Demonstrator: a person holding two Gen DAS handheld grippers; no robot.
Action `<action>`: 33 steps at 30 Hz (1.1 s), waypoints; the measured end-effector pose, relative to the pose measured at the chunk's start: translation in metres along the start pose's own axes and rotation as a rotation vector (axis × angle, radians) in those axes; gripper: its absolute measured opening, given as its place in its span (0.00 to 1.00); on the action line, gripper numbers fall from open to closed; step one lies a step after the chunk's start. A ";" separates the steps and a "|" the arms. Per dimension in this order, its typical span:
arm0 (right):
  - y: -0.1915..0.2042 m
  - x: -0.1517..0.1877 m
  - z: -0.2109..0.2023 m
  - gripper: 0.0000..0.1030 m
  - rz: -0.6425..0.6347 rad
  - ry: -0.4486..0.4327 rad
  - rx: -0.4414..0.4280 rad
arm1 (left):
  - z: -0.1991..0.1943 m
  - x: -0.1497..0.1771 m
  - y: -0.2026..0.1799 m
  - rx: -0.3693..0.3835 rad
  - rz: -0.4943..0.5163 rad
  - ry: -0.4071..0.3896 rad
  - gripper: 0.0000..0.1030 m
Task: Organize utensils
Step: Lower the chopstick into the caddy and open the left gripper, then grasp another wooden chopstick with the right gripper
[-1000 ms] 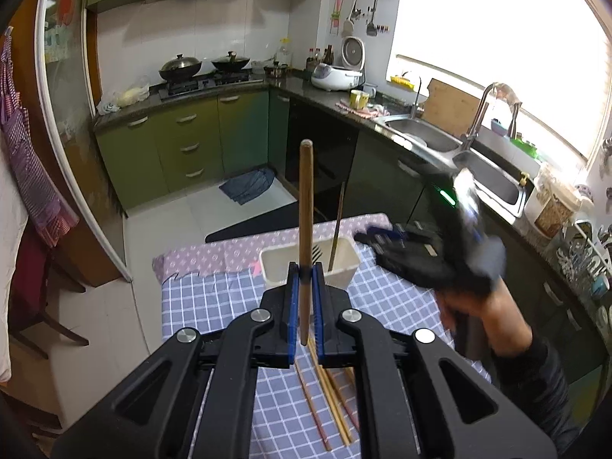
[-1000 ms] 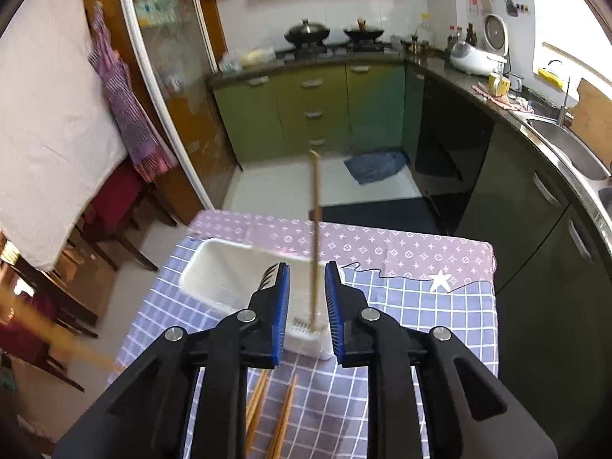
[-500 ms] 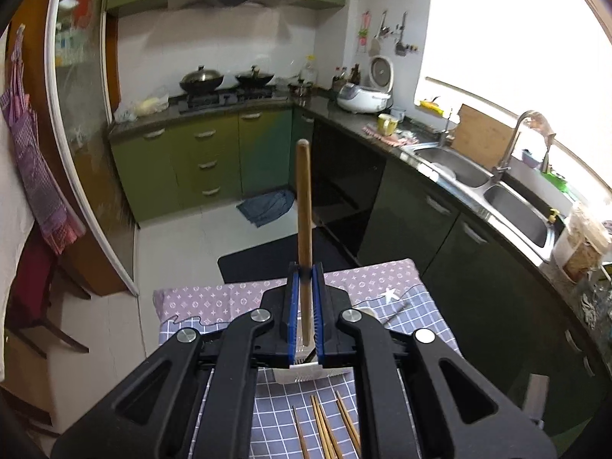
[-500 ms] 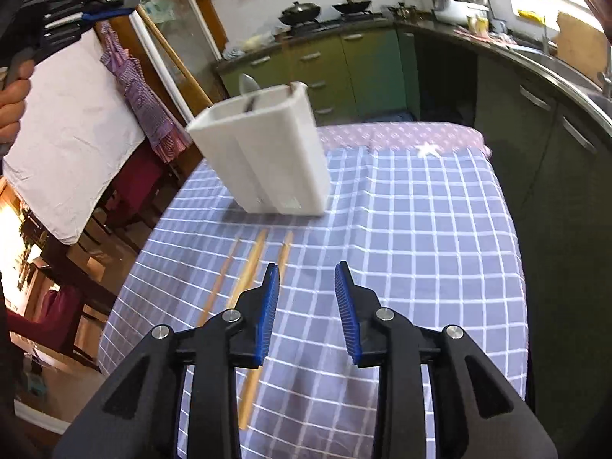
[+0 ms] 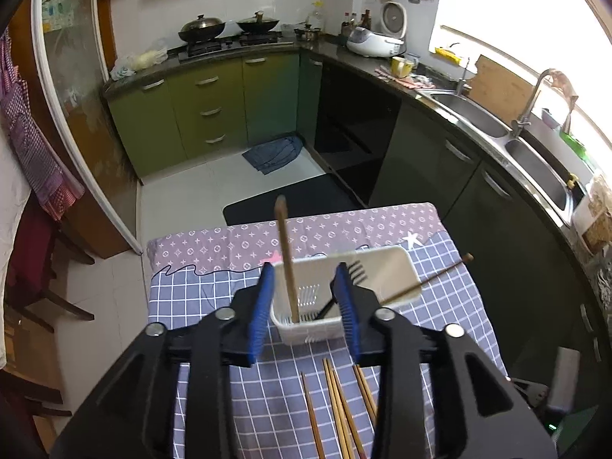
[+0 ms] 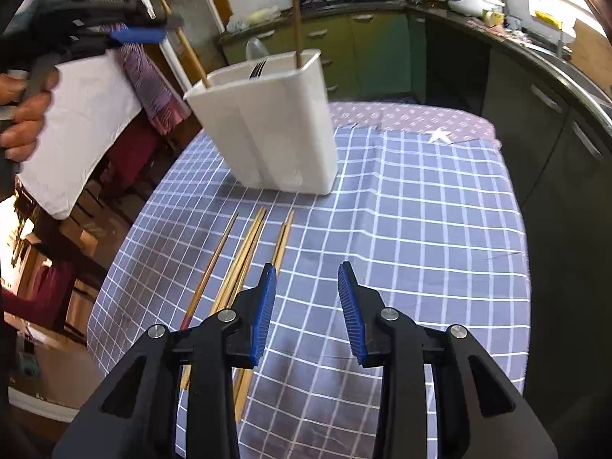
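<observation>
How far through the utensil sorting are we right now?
Partly done. The white holder already contains a fork and two chopsticks. The left claw has just been opening, with one chopstick standing free between its jaws. The right claw is open and empty. Several loose chopsticks lie on the tablecloth.

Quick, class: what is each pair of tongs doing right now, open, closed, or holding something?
Left tongs: open, just opened, wooden chopstick released into the white holder.
Right tongs: open, just opened wider, holding nothing, above the checked cloth.
</observation>
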State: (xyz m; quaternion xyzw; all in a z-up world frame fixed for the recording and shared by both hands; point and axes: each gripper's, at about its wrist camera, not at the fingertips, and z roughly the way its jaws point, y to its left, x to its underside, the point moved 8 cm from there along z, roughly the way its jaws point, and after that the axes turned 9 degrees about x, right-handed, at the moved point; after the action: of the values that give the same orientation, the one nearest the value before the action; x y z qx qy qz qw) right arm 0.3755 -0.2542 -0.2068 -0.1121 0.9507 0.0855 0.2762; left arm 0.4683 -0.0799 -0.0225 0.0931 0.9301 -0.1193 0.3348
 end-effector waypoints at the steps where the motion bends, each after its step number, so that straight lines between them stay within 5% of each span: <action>1: 0.003 0.001 0.006 0.33 -0.005 0.016 0.003 | -0.008 0.004 -0.001 0.008 0.000 -0.006 0.42; 16: 0.034 0.010 0.099 0.16 -0.034 0.235 -0.010 | -0.046 0.115 0.009 0.093 0.000 0.110 0.46; 26: 0.048 0.008 0.105 0.16 -0.063 0.253 0.005 | -0.032 0.132 0.014 0.107 -0.008 0.149 0.47; 33: 0.032 0.005 0.096 0.15 -0.085 0.228 0.115 | -0.025 0.141 0.013 0.105 0.000 0.177 0.47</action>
State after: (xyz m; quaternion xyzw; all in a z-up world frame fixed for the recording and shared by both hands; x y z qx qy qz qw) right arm 0.4119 -0.2026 -0.2861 -0.1449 0.9737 0.0056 0.1758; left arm 0.3494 -0.0470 -0.0967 0.1208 0.9485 -0.1592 0.2460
